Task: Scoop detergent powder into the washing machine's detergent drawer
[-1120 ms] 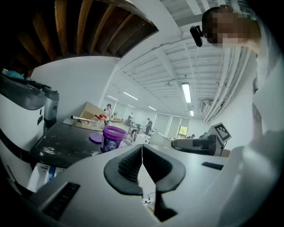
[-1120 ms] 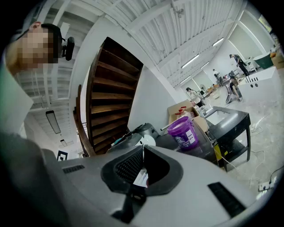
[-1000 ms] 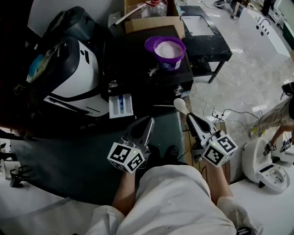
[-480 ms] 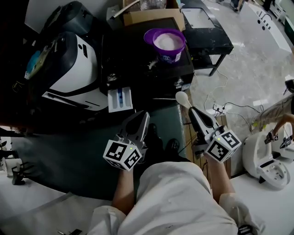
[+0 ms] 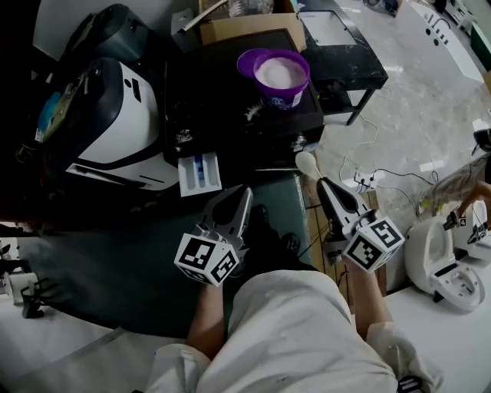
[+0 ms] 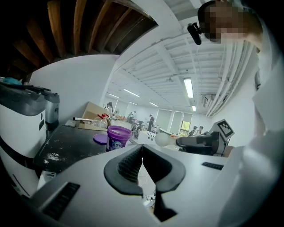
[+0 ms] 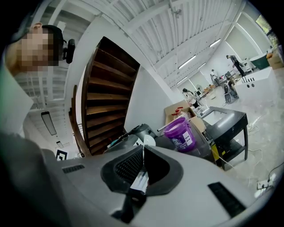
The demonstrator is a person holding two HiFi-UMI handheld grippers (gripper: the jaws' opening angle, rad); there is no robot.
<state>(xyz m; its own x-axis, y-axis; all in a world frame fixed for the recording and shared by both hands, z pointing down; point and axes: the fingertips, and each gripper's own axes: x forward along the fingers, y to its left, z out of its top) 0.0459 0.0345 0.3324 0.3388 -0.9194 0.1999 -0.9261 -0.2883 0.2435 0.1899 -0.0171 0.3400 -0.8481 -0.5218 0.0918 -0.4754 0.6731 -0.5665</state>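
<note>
A purple tub of white detergent powder (image 5: 281,77) (image 6: 119,137) (image 7: 181,133) stands open on a black cabinet (image 5: 230,107). The white washing machine (image 5: 115,123) has its detergent drawer (image 5: 199,173) pulled out, with a blue insert inside. My right gripper (image 5: 325,184) (image 7: 143,153) is shut on the handle of a white scoop (image 5: 307,163) (image 7: 148,141), whose bowl points toward the cabinet. My left gripper (image 5: 239,196) (image 6: 141,150) is shut and holds nothing, below the drawer. Both grippers sit near my lap, short of the cabinet.
A cardboard box (image 5: 245,23) lies behind the tub. A black low table (image 5: 341,54) stands to the right, with cables and a power strip (image 5: 364,184) on the tiled floor. Another person and a white device (image 5: 449,269) are at far right.
The view has shifted slightly. Both grippers stay low near my lap, almost unmoved, the right still shut on the scoop.
</note>
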